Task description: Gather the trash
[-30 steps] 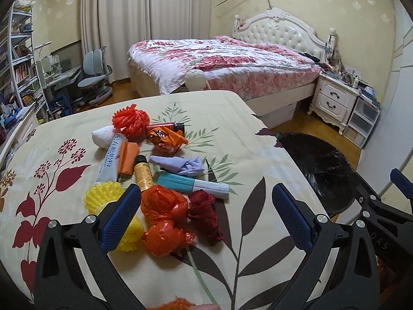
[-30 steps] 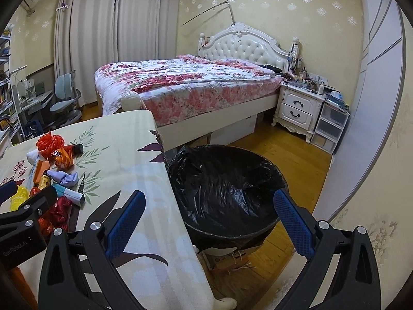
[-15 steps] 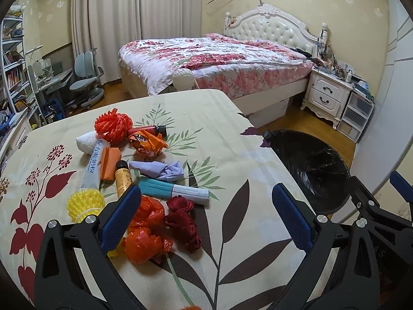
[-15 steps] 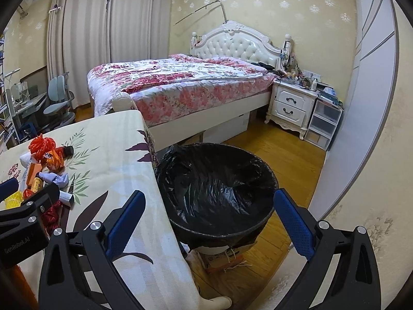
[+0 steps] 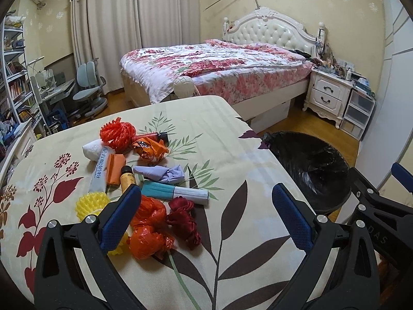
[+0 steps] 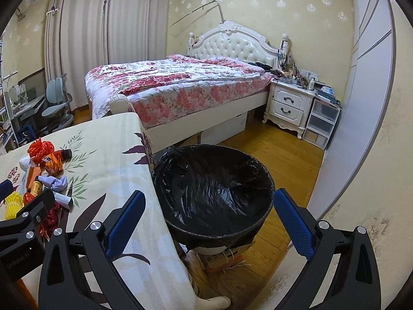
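While both grippers are hanging empty with their blue-padded fingers spread wide, the whole question is who's closer to the junk, and that's clearly the left gripper [image 5: 206, 217]. It's hovering over the near part of the table with the leaf-print cloth [image 5: 232, 139], and the pile is sitting just ahead of it, skewed toward its left finger: the two crumpled orange plastic bag wads [image 5: 148, 227] are lying right beside that left pad, partly tucked behind it, with the dark red crumpled wad [image 5: 184, 221] touching them on the right. Just beyond is the teal-and-white rolled packet [image 5: 175, 192], whose long axis is running left to right across the view, so roughly in line with the finger gap rather than across it; I'd guess grabbing that one would need a wrist turn, while the orange wads look squishy enough to pinch from any angle. The right gripper [image 6: 209, 222] is pointing at the round bin lined with a black plastic bag [image 6: 214, 188], which is standing on the floor just off the table's right edge and looking empty as far as I can tell. So my read: left picks, then carries right to the bin.
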{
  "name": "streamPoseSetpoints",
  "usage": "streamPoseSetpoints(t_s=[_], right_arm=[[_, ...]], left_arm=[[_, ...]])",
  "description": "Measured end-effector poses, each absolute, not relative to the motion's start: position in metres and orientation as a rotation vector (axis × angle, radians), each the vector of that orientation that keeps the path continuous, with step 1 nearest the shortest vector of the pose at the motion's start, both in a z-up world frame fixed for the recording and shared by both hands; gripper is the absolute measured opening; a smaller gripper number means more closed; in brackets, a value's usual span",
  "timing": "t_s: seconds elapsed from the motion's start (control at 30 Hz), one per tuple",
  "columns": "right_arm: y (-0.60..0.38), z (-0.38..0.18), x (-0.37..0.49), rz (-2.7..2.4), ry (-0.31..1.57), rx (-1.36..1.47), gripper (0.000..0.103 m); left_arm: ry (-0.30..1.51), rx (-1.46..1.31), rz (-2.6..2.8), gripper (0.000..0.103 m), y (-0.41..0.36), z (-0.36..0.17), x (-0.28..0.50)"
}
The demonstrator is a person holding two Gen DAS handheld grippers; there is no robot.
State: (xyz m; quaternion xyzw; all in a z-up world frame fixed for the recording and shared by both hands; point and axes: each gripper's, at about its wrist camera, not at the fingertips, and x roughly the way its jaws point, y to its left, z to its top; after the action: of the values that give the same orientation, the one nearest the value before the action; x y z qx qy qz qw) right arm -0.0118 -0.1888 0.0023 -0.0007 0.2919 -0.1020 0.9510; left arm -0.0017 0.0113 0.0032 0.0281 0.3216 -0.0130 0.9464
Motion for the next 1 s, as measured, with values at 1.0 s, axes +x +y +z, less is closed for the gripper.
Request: streamPoseSetpoints(t_s=[1.0], right_arm=[[-0.1936,0.0062,-0.0111,-0.207,0.605,0.004,0.097]], left_arm=[[0.663,0.05,-0.03,0.099,0.0113,0.0042,-0.0035]])
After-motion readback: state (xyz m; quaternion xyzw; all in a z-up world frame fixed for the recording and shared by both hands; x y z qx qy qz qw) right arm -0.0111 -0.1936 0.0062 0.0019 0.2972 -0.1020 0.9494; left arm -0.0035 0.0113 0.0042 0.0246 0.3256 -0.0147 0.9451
